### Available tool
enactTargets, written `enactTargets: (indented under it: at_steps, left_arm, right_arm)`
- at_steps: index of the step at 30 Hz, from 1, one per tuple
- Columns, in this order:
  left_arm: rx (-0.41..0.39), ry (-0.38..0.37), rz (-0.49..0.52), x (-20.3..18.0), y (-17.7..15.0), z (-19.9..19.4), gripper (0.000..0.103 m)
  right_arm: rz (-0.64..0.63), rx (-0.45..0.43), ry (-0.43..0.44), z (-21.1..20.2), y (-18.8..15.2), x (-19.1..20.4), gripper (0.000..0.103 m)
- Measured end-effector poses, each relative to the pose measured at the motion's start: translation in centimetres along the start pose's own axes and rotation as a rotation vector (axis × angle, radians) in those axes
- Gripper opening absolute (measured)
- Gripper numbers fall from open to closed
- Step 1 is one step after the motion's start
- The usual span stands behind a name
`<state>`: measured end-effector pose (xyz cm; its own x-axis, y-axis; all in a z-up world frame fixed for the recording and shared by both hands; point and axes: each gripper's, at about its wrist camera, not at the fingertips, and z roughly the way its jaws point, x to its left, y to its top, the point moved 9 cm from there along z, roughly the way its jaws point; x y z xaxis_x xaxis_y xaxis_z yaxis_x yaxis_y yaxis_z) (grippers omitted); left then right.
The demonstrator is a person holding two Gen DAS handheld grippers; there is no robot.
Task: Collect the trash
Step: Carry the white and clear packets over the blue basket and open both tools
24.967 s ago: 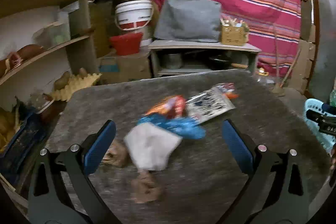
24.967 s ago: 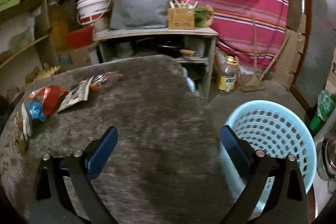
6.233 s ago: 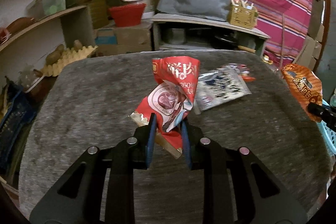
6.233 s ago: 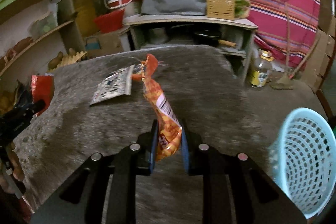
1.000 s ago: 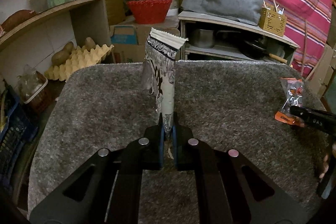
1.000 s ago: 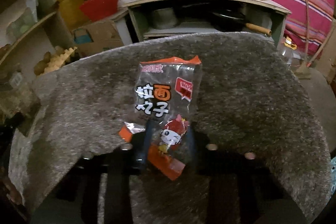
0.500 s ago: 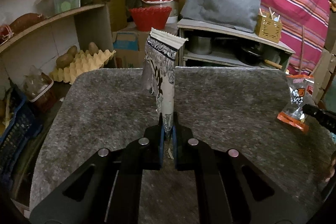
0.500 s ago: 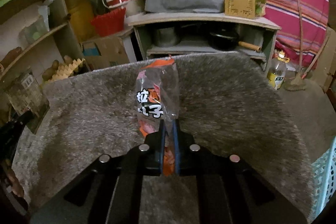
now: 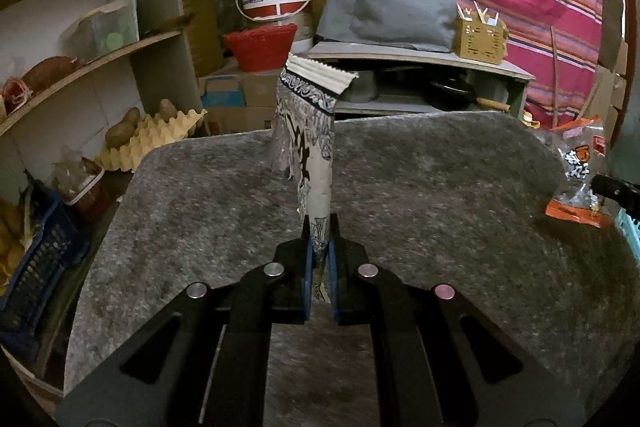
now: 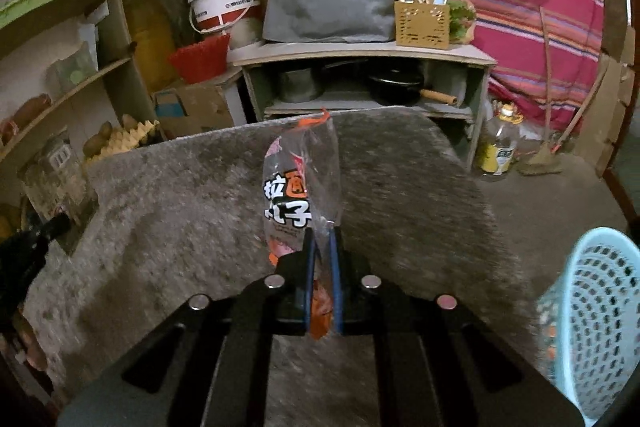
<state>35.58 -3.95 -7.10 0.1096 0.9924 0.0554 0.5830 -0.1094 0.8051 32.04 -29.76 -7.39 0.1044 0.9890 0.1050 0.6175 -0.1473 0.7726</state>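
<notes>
The blue basket [image 10: 592, 323] stands on the floor off the counter's [image 10: 180, 203] right edge, low and to the right of the right hand-held gripper [image 10: 322, 247]. That hand is judged the nearer of the two to the basket, so its drop should come first.

The right hand-held gripper is closed on the lower end of an orange-and-clear snack packet [image 10: 300, 195]. The packet's long axis runs up and away from the jaws, clear of the counter.

The left hand-held gripper [image 9: 319, 247] is clamped on the narrow end of a grey printed wrapper [image 9: 310, 131], which stands upright above the counter's middle. In the left view the basket shows only as a sliver at the far right edge.

Both grippers point forward and downward over the counter.
</notes>
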Motion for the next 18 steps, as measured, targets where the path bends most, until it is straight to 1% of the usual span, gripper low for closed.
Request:
enactTargets:
  at_steps: [4,8,11,14,15,16,18]
  left_arm:
    - [-0.018,-0.032,-0.018,-1.8,0.8,-1.3,0.005]
    - [-0.03,-0.048,-0.005,-4.4,1.4,-2.1,0.005]
    - [-0.041,-0.077,0.021,-7.6,1.8,-2.8,0.005]
    - [-0.057,-0.112,0.067,-11.8,2.0,-3.6,0.005]
    - [-0.06,-0.132,0.089,-13.8,2.0,-3.8,0.005]
    - [-0.06,-0.15,0.109,-15.5,2.0,-4.0,0.005]
    - [-0.06,-0.177,0.146,-18.8,1.9,-4.4,0.005]
  right_arm:
    - [-0.021,-0.021,-0.042,-1.9,-0.1,-2.0,0.008]
    - [-0.013,-0.042,-0.077,-3.9,-0.4,-4.8,0.008]
    - [-0.003,-0.059,-0.127,-5.6,-0.6,-7.9,0.008]
    - [0.02,-0.08,-0.181,-7.5,-0.7,-11.8,0.008]
    - [0.03,-0.089,-0.211,-8.3,-0.7,-13.8,0.008]
    - [0.039,-0.093,-0.223,-8.8,-0.8,-14.7,0.008]
    - [0.066,-0.099,-0.259,-9.9,-1.2,-17.8,0.008]
